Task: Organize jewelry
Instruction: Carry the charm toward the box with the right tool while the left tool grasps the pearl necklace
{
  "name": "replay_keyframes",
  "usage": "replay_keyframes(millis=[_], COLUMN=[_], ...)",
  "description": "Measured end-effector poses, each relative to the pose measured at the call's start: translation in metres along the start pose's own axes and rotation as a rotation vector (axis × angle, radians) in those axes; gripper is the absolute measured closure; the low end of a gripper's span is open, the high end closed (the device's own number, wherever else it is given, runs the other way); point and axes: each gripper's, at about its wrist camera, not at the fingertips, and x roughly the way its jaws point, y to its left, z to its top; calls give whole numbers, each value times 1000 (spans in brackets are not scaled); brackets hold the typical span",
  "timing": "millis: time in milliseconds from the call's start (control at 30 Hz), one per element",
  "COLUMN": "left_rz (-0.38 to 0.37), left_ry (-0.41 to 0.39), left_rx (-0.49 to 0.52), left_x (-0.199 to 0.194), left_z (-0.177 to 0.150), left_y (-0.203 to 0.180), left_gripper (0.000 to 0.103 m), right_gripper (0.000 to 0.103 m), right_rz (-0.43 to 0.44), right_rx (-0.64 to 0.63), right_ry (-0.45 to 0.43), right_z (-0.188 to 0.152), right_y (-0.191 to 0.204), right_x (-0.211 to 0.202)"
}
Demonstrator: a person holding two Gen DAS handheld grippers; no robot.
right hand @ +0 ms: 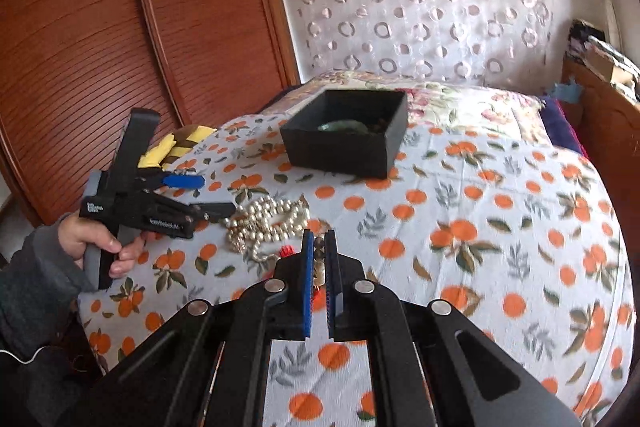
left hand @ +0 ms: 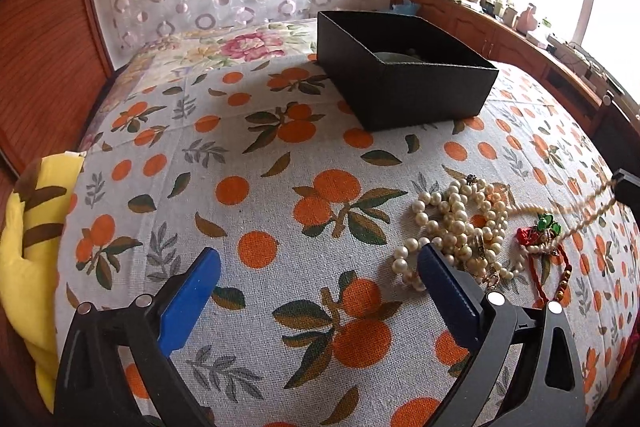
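Right gripper [right hand: 319, 239] clamped on a bead strand [left hand: 580, 213] drawn from the pearl pile [left hand: 456, 223] on the bedspread [left hand: 280, 155]; left gripper [left hand: 320, 259] released beside it; likely next: carry to the black box [right hand: 348, 147].

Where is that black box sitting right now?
The black box sits open on the orange-print cloth, farther back than the pearl pile. In the right wrist view it is near centre, ahead of the right gripper.
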Motion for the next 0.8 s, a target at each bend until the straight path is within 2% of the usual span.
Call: replay_keyframes(millis=[133, 333, 400, 500, 633, 733, 767, 800], left_rz=[15, -12, -14, -23, -40, -47, -51, -56], left_ry=[18, 35, 42, 45, 41, 23, 23, 24], left_rx=[21, 79, 91, 111, 120, 118, 108, 105], left_x=[1, -1, 0, 2, 4, 4, 4, 4], left_z=[2, 4, 7, 11, 14, 14, 15, 15], left_y=[-3, -23, -28, -34, -39, -41, -40, -41], left_gripper=[8, 33, 45, 54, 58, 83, 95, 96], right_gripper=[97, 97, 97, 97, 97, 97, 97, 97], right_rz=[3, 8, 10, 12, 13, 13, 13, 13], right_rx=[16, 22, 23, 19, 18, 19, 18, 16], right_ry=[6, 3, 3, 10, 12, 10, 11, 12], right_z=[-9, -12, -11, -12, -11, -11, -11, -11], right_y=[-4, -5, -5, -4, -3, -4, -3, -3], right_x=[2, 2, 1, 3, 4, 4, 5, 5])
